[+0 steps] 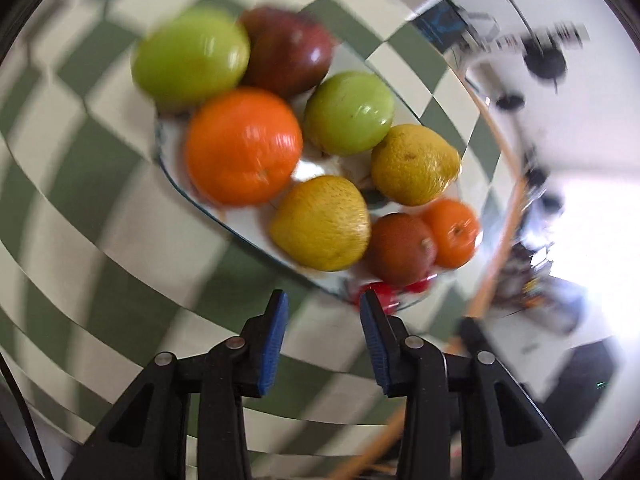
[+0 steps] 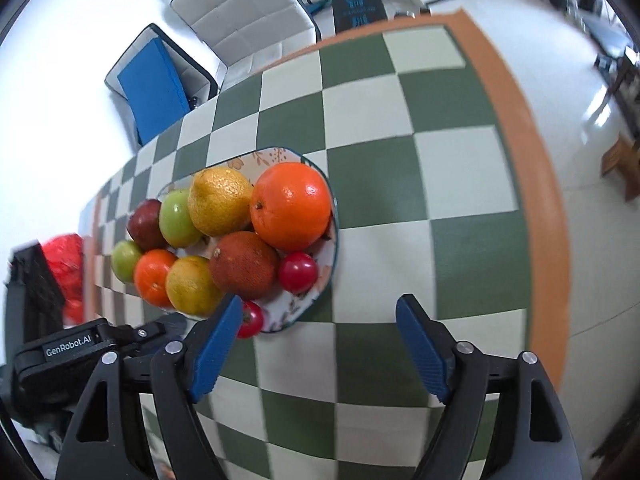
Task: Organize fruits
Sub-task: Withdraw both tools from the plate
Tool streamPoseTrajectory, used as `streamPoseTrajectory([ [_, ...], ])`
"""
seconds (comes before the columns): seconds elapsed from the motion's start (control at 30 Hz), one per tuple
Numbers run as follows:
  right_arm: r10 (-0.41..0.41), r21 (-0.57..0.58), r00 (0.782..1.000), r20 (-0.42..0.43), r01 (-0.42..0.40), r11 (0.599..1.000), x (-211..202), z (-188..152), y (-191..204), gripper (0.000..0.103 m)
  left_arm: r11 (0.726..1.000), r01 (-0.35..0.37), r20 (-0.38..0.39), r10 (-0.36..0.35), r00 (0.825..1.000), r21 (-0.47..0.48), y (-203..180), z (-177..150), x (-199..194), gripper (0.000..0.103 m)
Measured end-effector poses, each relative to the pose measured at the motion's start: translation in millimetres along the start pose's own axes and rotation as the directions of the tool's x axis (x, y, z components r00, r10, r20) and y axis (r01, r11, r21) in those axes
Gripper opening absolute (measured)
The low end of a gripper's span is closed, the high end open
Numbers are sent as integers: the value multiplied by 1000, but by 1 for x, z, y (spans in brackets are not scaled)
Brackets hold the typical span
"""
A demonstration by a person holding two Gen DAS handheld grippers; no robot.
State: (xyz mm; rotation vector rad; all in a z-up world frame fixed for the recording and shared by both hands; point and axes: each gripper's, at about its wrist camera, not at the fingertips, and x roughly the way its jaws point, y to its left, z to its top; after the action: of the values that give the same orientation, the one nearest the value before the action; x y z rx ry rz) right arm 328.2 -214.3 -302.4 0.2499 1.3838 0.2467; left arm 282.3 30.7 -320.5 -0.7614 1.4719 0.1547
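Note:
A patterned plate (image 2: 334,236) on the green-and-cream checked tablecloth is piled with fruit. In the right wrist view I see a big orange (image 2: 291,205), a yellow lemon (image 2: 219,200), a brown-red fruit (image 2: 243,264), small red tomatoes (image 2: 298,272), green apples (image 2: 176,220) and a dark red apple (image 2: 145,223). My right gripper (image 2: 318,312) stands open just in front of the plate, holding nothing. The left wrist view is blurred: the plate (image 1: 168,160) carries an orange (image 1: 243,148), green apples (image 1: 191,62) and lemons (image 1: 322,224). My left gripper (image 1: 324,300) is open at the plate's near edge.
The tablecloth has an orange border (image 2: 548,216) at the table's right and far edges. A white chair (image 2: 248,12) and a blue panel (image 2: 154,84) stand beyond the table. The other gripper's black body (image 2: 72,348) and something red (image 2: 64,260) sit at the left.

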Motion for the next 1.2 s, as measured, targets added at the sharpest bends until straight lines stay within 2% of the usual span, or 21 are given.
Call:
streamPoseTrajectory([
  [0.03,-29,-20,999,13,29,999,-5,-3,1,83,997,-54,24,53,998,55,-3,-2,-5,51],
  [0.07,-73,-49,997,30,75,996,-12,-8,5,88,986,-118,61,111,992,118,-6,-5,-13,60],
  [0.1,-98,-66,994,40,100,993,-16,-12,7,93,976,-154,88,141,986,152,-7,-8,-18,64],
  [0.17,-146,-90,987,67,152,984,-28,-23,13,95,952,-224,145,196,970,210,-8,-13,-29,74],
  [0.27,-189,-101,977,100,199,975,-43,-37,20,97,897,-333,237,270,933,291,-11,-23,-46,92],
  [0.37,-219,-98,965,144,234,967,-63,-51,30,98,862,-379,292,287,912,337,-10,-33,-59,95],
  [0.57,-253,-82,940,230,278,957,-103,-73,57,98,828,-397,365,254,896,397,-7,-51,-89,101],
  [0.7,-264,-69,923,282,294,953,-132,-87,74,99,831,-377,388,215,896,410,-7,-64,-112,101],
  [1.03,-244,-50,898,366,281,958,-208,-141,103,99,817,-381,488,142,861,434,-3,-114,-191,101],
  [1.2,-225,-56,879,421,273,960,-259,-179,120,99,819,-361,513,97,853,446,2,-144,-229,101],
])
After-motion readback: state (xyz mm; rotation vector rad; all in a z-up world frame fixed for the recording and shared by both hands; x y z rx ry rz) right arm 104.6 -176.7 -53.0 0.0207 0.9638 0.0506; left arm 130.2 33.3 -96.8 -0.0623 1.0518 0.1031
